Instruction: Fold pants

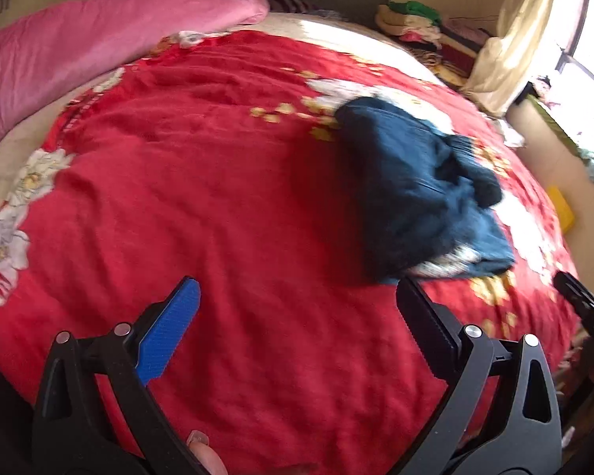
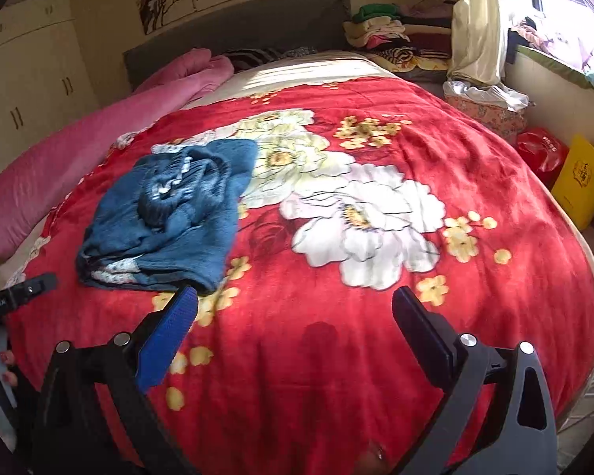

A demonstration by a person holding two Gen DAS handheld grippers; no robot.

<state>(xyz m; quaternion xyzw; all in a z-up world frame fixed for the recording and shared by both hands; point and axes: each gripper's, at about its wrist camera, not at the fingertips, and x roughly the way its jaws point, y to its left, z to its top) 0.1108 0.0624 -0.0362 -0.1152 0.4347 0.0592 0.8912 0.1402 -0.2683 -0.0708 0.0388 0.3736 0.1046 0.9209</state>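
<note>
Dark blue pants (image 1: 419,194) lie folded in a compact pile on the red flowered blanket (image 1: 217,182), waistband bunched on top. In the right wrist view the pants (image 2: 170,213) sit left of centre on the blanket (image 2: 376,356). My left gripper (image 1: 297,297) is open, held above bare blanket, with the pile just beyond its right finger. My right gripper (image 2: 295,304) is open too, nothing between its fingers, the pile just past its blue left finger (image 2: 166,340). The left gripper (image 2: 18,295) shows at the left edge of the right wrist view.
A pink quilt (image 1: 99,43) lies rolled along the bed's left side. Stacked clothes (image 2: 380,27) and a curtain (image 2: 475,19) stand by the headboard's right. A red bag (image 2: 540,152) and a yellow box (image 2: 582,182) sit on the floor at the right.
</note>
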